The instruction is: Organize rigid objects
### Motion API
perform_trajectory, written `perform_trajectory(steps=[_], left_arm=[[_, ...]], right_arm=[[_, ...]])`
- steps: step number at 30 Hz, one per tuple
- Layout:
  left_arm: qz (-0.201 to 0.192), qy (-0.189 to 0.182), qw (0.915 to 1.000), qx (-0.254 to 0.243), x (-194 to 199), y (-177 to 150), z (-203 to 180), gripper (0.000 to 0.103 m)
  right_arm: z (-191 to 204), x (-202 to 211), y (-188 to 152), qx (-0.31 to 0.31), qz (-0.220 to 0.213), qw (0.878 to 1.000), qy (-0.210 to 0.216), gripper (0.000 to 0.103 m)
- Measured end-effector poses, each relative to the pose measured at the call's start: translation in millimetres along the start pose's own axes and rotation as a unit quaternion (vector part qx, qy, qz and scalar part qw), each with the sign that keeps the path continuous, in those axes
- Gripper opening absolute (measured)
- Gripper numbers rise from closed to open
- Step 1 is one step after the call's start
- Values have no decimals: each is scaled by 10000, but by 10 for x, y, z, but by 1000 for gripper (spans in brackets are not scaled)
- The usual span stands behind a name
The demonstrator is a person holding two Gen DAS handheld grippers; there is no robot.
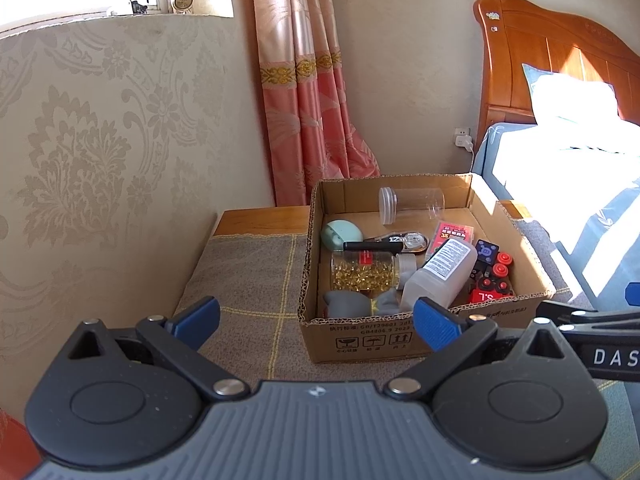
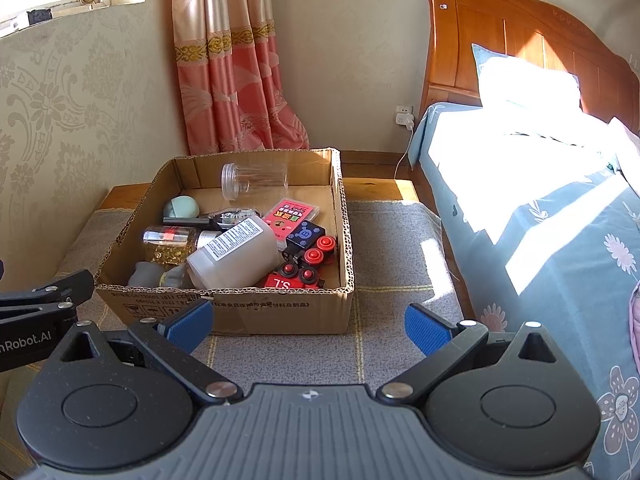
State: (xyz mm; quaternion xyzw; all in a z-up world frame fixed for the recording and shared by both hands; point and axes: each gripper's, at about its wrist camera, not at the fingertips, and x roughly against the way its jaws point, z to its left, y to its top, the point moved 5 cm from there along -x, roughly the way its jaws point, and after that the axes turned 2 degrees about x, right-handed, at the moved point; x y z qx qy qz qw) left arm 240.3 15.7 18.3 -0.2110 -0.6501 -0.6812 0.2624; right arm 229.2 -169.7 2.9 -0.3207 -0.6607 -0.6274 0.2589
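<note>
Both grippers hover short of the cardboard box (image 2: 224,308) on the grey checked cloth (image 2: 392,248), the left gripper (image 1: 316,322) and right gripper (image 2: 308,326) each spread wide and holding nothing. Inside the box lie a white bottle (image 2: 234,254) with a printed label (too small to read), a jar of golden capsules (image 1: 362,274), a clear jar (image 2: 256,180), and a red block marked "S.L" (image 2: 286,282). The right gripper's arm reads "DAS"; the left's, "nRobot.AI".
</note>
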Motion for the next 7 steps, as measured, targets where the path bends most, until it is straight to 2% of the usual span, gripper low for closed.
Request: perform_trajectory(steps=[7], left_arm=[[-1, -11, 10000, -2, 9, -9, -5, 102]], right_arm=[[8, 12, -6, 20, -12, 10000, 18, 103]])
